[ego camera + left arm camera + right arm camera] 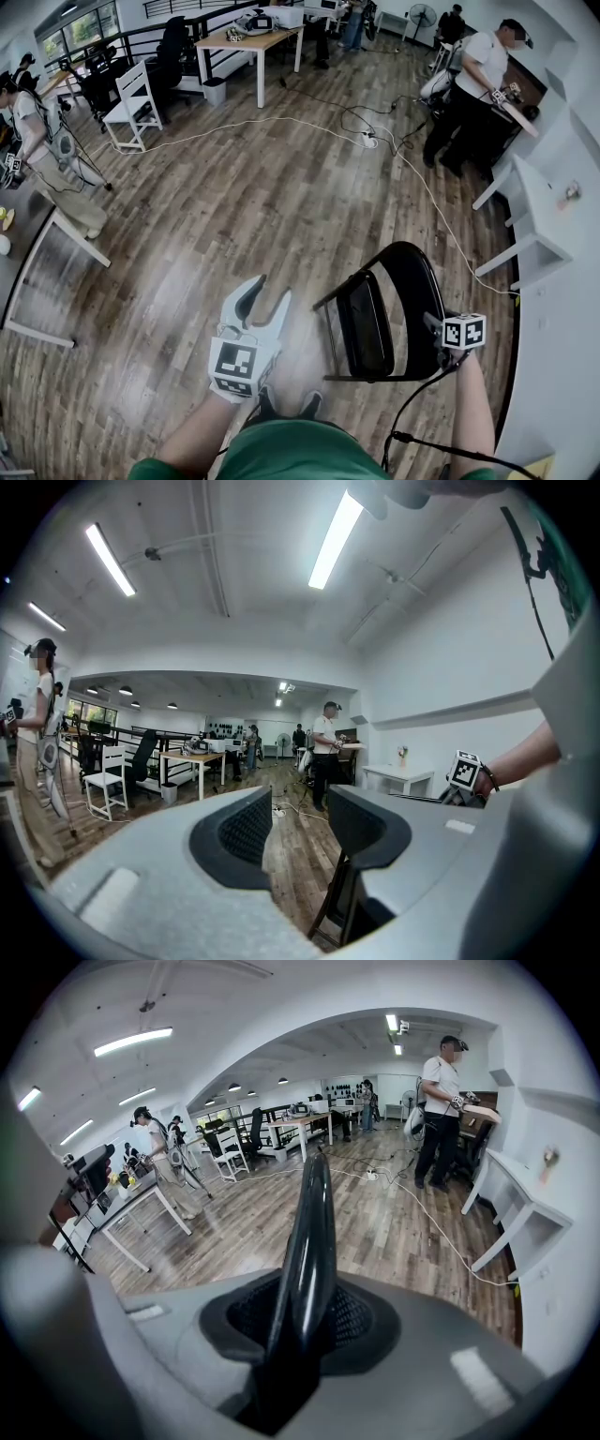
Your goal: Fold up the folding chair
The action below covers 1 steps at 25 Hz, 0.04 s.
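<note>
Standing upright: folding chair (367, 328), clamped in right gripper (302, 1309).

Right gripper (302, 1321) jaws clamp the black chair backrest (309, 1241).

My left gripper (269, 292) points level, jaws apart and empty; my right gripper (437, 324) tilts downward, clamped on the folding chair's (412, 272) backrest.
</note>
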### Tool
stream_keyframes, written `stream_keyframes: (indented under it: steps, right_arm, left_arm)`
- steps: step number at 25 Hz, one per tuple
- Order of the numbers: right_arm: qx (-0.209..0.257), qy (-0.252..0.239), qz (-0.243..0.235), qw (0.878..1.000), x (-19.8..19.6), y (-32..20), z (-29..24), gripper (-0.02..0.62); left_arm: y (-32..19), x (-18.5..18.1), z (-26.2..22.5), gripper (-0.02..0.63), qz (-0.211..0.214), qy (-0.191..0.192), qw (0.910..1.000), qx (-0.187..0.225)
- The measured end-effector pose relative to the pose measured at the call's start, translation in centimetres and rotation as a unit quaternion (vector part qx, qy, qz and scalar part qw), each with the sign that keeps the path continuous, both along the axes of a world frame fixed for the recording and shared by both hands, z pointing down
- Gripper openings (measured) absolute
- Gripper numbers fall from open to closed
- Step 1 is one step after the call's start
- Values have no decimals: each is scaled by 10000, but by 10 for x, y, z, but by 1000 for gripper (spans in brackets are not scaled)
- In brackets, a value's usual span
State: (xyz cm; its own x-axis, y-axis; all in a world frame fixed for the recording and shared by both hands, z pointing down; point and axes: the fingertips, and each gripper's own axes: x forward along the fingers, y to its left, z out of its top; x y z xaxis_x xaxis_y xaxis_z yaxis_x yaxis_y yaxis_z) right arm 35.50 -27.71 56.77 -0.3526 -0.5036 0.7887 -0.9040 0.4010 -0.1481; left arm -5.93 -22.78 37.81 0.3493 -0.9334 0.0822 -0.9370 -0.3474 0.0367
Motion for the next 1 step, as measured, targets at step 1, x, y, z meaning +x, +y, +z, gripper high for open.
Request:
stream_keyframes:
  steps: [1]
  right_arm:
    - [1, 2, 0, 10000, 0, -1, 0, 101]
  left_arm:
    - [0, 0, 1, 196, 10, 20, 10000, -10]
